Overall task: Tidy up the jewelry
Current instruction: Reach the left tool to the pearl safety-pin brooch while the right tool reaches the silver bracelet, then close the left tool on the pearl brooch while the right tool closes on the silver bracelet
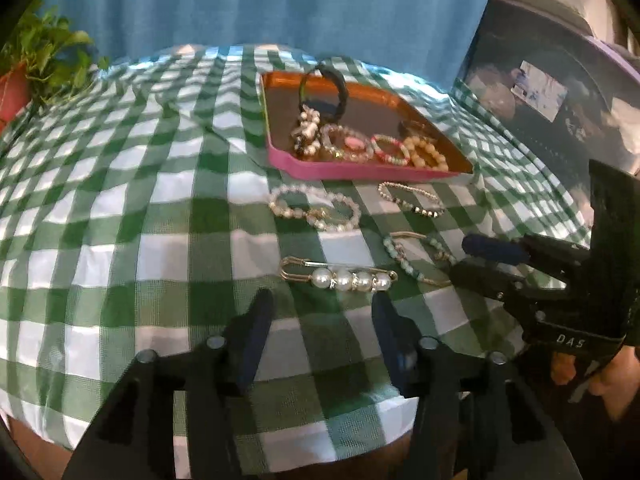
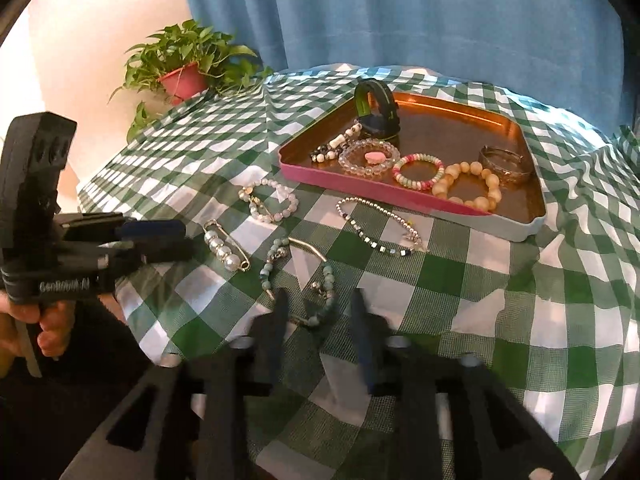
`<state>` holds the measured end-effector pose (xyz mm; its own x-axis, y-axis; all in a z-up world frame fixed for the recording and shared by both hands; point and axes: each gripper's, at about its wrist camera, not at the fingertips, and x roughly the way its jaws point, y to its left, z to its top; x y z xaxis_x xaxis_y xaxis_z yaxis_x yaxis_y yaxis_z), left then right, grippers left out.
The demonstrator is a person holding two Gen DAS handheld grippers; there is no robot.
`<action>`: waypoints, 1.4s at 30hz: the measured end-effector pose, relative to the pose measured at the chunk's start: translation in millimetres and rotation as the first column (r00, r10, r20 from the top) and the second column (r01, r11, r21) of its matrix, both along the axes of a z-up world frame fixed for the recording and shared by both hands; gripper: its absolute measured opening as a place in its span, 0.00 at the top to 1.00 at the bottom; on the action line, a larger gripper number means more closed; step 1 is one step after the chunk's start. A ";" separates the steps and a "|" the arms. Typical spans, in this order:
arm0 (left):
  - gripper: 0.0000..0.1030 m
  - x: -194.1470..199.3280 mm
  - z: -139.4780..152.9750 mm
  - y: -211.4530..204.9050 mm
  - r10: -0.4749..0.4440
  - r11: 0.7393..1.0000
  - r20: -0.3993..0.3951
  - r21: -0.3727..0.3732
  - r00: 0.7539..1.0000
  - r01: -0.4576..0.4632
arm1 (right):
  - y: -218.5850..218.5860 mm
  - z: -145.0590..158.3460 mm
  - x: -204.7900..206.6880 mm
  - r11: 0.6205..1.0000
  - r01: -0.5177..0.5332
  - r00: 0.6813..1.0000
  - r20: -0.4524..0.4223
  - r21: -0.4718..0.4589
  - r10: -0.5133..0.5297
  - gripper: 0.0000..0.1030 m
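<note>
While both claws hang open and empty: pearl pin point(image 1: 340, 278), gold-wired, flat on checked cloth point(image 1: 160, 220).

Pearl pin point(image 1: 340, 278) just beyond empty, parted left gripper point(image 1: 322, 312) jaws

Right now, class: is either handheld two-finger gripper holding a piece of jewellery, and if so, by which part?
Nothing is held. The left gripper stands open just short of the gold pearl pin; the right gripper stands open around the turquoise bead bracelet, not pressing it.

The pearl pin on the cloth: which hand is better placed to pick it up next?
The left. The pearl pin lies just ahead of the left gripper, whose fingers stand open and empty. The right gripper faces the green bead bracelet instead.
</note>
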<state>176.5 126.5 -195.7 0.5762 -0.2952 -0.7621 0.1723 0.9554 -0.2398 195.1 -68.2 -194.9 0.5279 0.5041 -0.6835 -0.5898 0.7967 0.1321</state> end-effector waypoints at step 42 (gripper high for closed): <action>0.89 11.2 -0.2 -33.8 0.093 0.995 -0.021 0.042 0.995 -0.092 | 2.8 -0.1 -1.7 0.999 0.029 0.997 0.066 -0.032 -0.027 0.96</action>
